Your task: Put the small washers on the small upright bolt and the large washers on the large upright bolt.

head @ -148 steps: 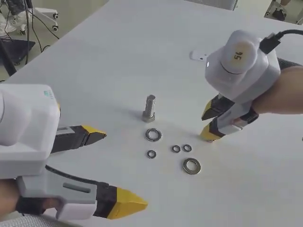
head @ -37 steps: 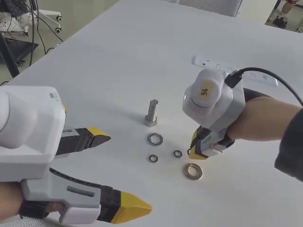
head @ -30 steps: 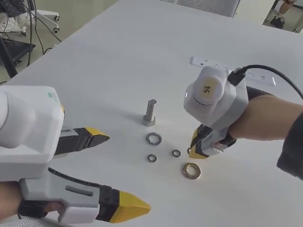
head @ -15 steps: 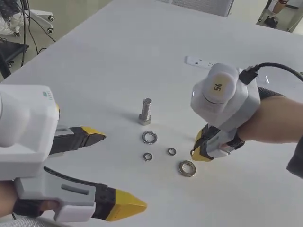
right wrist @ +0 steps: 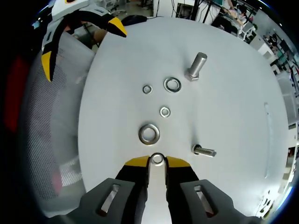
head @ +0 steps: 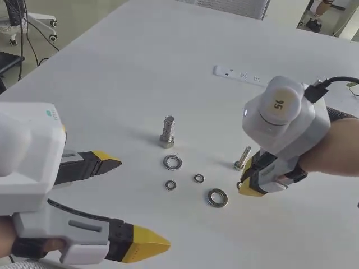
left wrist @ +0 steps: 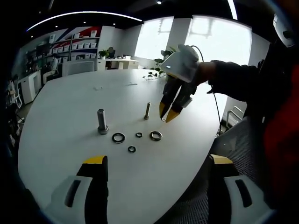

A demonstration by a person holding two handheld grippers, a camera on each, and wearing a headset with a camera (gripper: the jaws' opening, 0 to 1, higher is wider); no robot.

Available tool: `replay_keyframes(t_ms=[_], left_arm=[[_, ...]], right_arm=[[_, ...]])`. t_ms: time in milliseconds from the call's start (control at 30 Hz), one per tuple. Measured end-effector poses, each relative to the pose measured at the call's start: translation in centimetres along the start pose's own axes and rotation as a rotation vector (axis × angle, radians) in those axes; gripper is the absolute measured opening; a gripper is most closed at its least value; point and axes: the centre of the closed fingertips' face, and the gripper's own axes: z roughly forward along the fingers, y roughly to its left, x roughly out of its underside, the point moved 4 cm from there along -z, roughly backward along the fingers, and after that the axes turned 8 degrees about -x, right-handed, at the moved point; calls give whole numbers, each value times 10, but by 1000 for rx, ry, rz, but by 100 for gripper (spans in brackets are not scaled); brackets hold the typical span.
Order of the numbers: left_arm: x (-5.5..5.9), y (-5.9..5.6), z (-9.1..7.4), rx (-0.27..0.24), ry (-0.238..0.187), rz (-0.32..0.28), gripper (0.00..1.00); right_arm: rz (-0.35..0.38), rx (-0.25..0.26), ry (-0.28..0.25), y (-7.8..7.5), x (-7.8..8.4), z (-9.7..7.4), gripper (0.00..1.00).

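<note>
The large bolt [head: 167, 131] stands upright mid-table, and the thin small bolt [head: 242, 158] stands to its right. Two large washers [head: 172, 162] [head: 217, 197] and two small washers [head: 170, 185] [head: 199, 178] lie flat in front of them. My right gripper [head: 245, 185] hovers just right of the washers, beside the small bolt. It is shut on a small washer [right wrist: 158, 159] pinched between its yellow tips, with the small bolt [right wrist: 204, 151] close on the right. My left gripper [head: 134, 204] hangs open and empty at the near left, well short of the washers [left wrist: 118, 137].
A white power strip [head: 235, 74] lies on the far side of the white table [head: 140, 67]. The right gripper's black cable [head: 342, 83] trails off to the right. The table's near edge runs under my left gripper.
The right gripper closed on a small washer lying on the table, lifted it and drew back to the right. That uncovered the small bolt. My left gripper stayed put.
</note>
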Motion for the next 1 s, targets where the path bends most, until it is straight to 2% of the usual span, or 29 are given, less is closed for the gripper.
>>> replay_keyframes(t_ms=[533, 733, 1000], left_arm=[[1, 0, 1, 5, 4, 2, 88], [2, -1, 2, 9, 10, 5, 88], [1, -1, 1, 9, 11, 4, 88]], right_arm=[[60, 62, -1, -20, 21, -28, 14], [62, 77, 0, -22, 22, -35, 14], [42, 96, -2, -30, 12, -45, 14]])
